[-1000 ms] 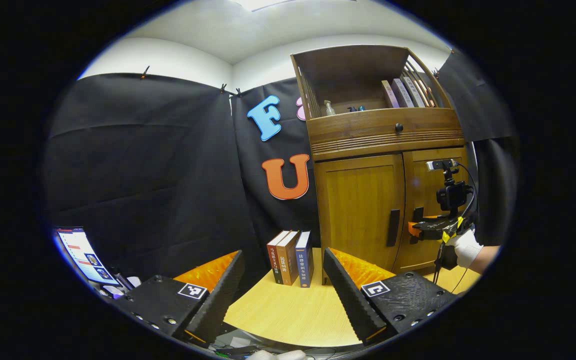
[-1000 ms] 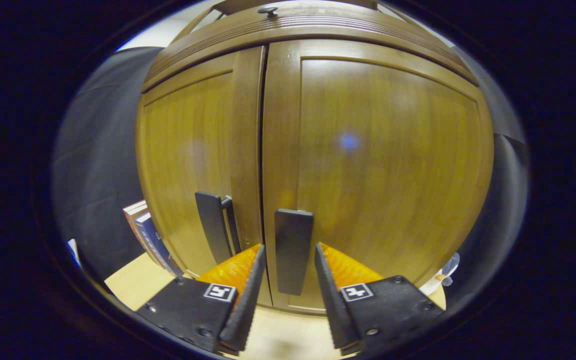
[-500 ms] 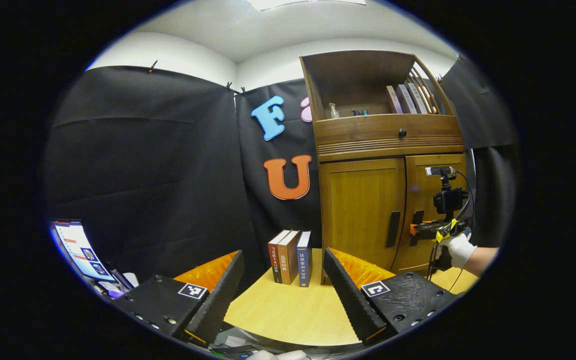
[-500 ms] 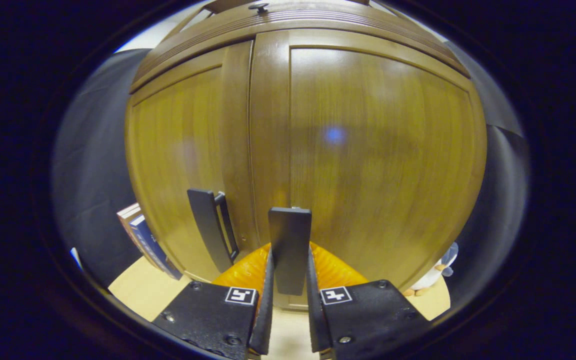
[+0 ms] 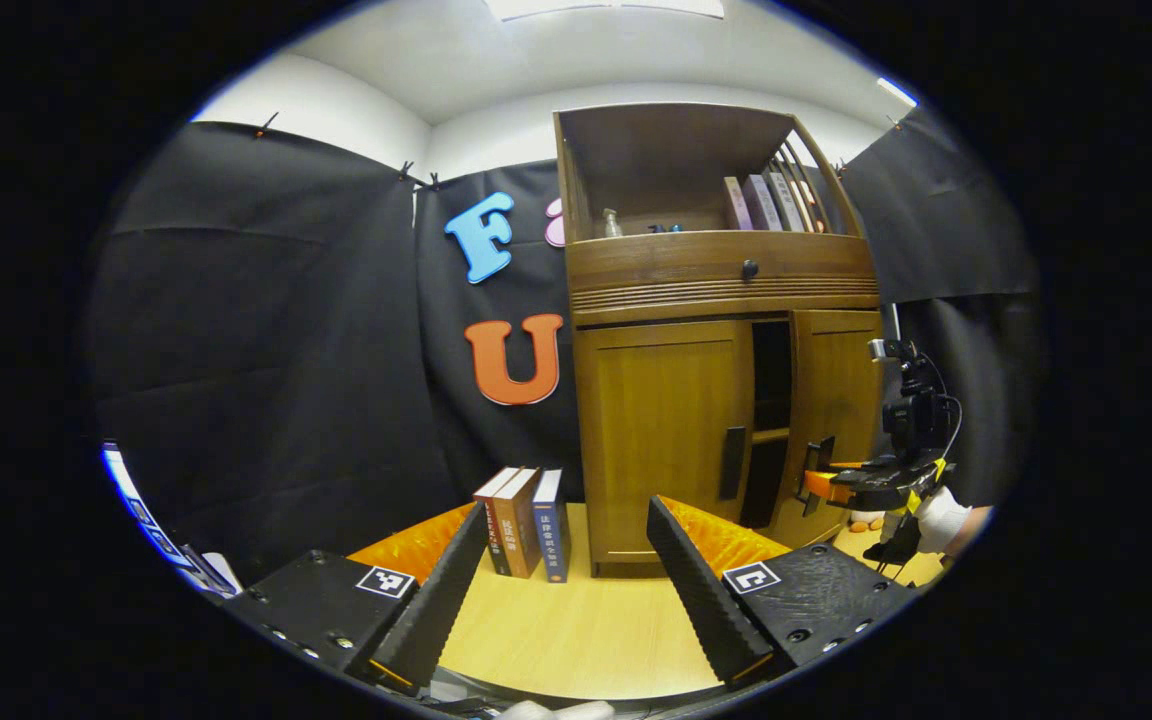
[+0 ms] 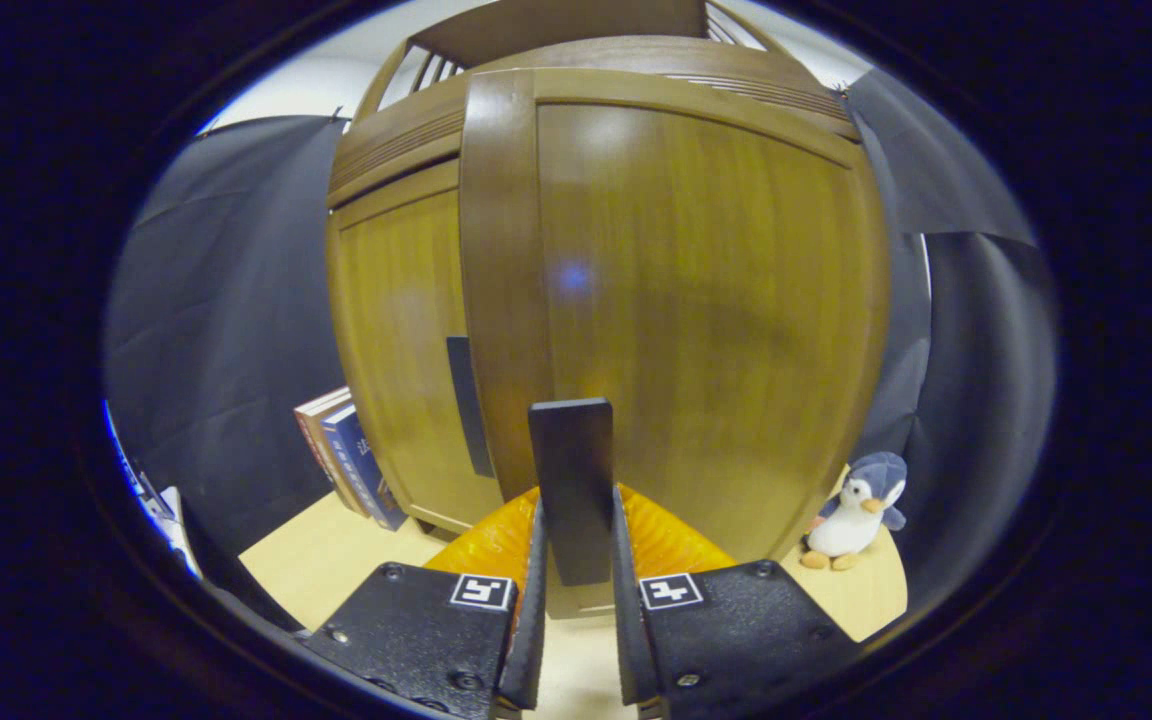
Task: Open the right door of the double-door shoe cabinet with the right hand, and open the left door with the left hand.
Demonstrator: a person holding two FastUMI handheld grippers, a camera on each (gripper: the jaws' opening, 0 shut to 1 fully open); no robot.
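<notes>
Right gripper pinches the right door's handle, bottom centre; right door ajar; left gripper spread wide, low; left door closed.

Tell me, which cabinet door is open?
The right door, the one whose handle the right claw pinches. It swings out, showing a dark gap beside it. The left door sits flat and closed.

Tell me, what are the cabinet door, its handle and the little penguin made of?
The right door looks like varnished wood: brown grain lines with a soft sheen. Its handle is a flat dark bar, maybe metal or plastic, matte. The penguin looks like soft plush fabric, fuzzy at the edges.
</notes>
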